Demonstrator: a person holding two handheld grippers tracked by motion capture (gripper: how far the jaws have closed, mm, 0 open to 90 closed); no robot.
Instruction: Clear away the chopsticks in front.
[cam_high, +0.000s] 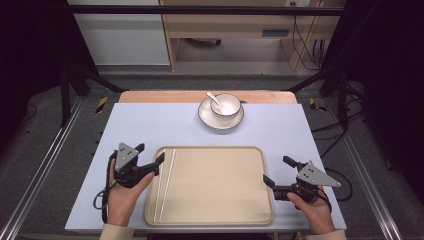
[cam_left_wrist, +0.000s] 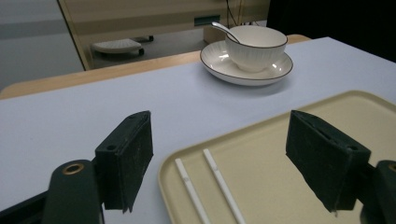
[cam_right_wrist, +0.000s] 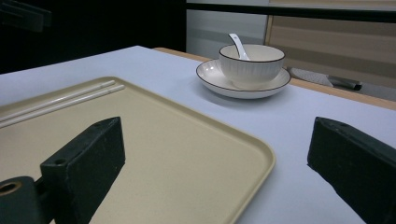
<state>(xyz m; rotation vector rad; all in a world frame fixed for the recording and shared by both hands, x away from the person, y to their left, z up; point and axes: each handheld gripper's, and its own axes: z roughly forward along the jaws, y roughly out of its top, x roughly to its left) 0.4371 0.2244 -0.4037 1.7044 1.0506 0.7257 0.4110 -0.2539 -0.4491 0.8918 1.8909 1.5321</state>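
Nearest the high camera, the person's two forearms are reaching in over the near edge of the bench, each hand carrying a gripper beside the tray.

Left gripper: it is hovering at the tray's left rim with its jaws standing wide apart and nothing between them. In the left gripper view its own two black jaws are framing the tray corner, and the chopsticks are lying just ahead of and below that gap, side by side, flat on the tray floor, close to the rim. Judgement: the pair is lying parallel and near the edge as though set down for carrying, and the gripper's pads are touching neither stick.

Centre: ahead of both grippers, well beyond the tray's far rim, a bowl is sitting upright on a saucer, with a spoon leaning inside the bowl, handle rising over the rim. Stacking them this way is keeping the set compact and liftable as one unit.

Right gripper: it is waiting just off the tray's right rim, jaws likewise spread and holding nothing. In the right gripper view the tray corner is lying between its jaws and the saucer is standing farther ahead. Judgement: it is placed to approach the crockery or steady the tray.
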